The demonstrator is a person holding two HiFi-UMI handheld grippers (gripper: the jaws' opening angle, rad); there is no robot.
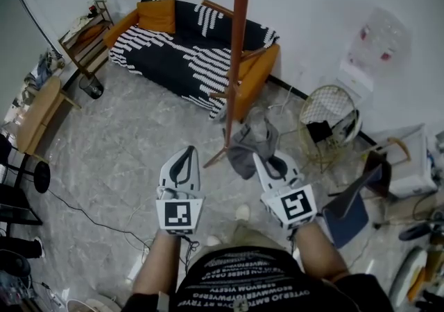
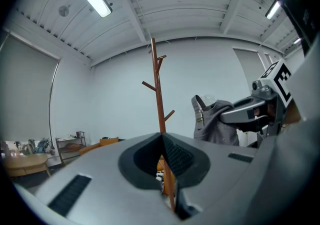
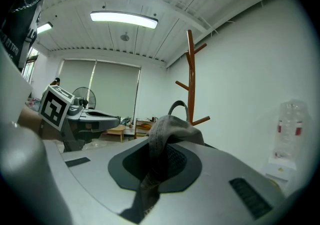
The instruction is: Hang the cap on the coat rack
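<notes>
Closest in: right gripper [image 1: 267, 159] pinched shut on a fold of the grey cap [image 1: 253, 141], carried in the air near the coat rack [image 1: 237, 47] and drooping past the jaws; left gripper [image 1: 182, 158] alongside, jaws together, holding nothing. Looks light, soft and floppy, unlikely to slip or break. Best kept gripped by the cloth beside the strap loop [image 3: 177, 106], leaving that loop free for a peg [image 3: 201, 119].
</notes>
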